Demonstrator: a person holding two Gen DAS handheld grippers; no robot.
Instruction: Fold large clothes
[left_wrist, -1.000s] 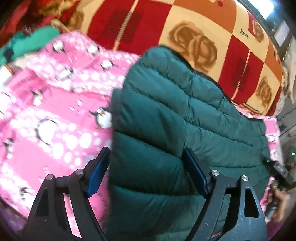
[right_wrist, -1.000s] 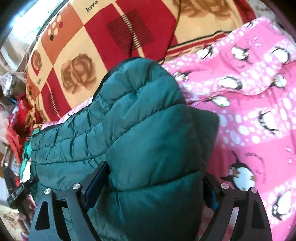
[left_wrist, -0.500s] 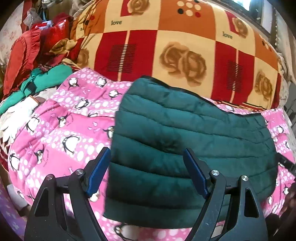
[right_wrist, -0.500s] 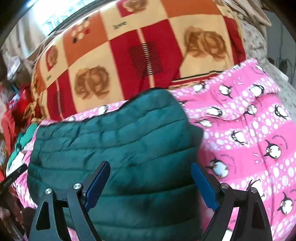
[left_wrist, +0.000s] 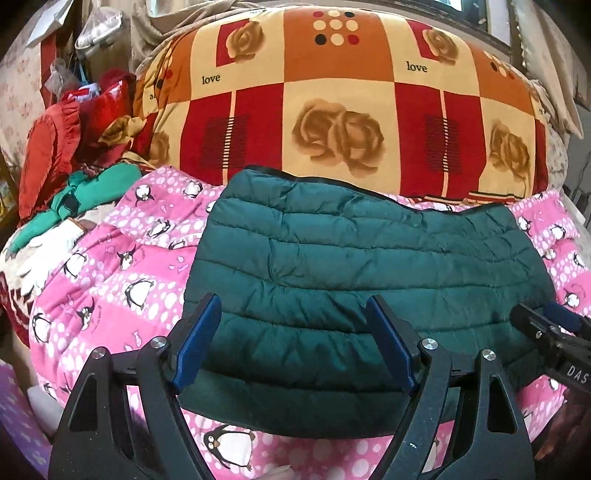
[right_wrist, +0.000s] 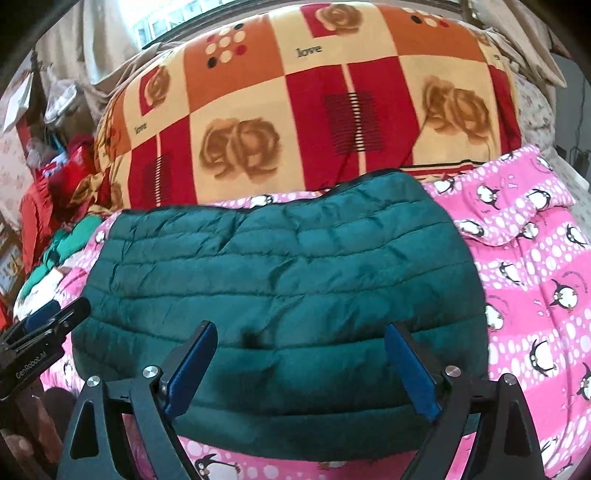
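Where penguin blanket spreads, folded jacket rests.

Left gripper: matte black frame, two triangular cut-out arms, silver round-head screws at the pivots, and blue pads lining the inner finger faces. Right gripper: identical black frame, silver screws and blue pads. White lettering "GenRobot.AI" marks the left unit's side; "DAS" shows on the right unit's side. Skin of a hand appears beneath it.

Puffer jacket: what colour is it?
Dark teal green puffer jacket; clearest in the right wrist view.
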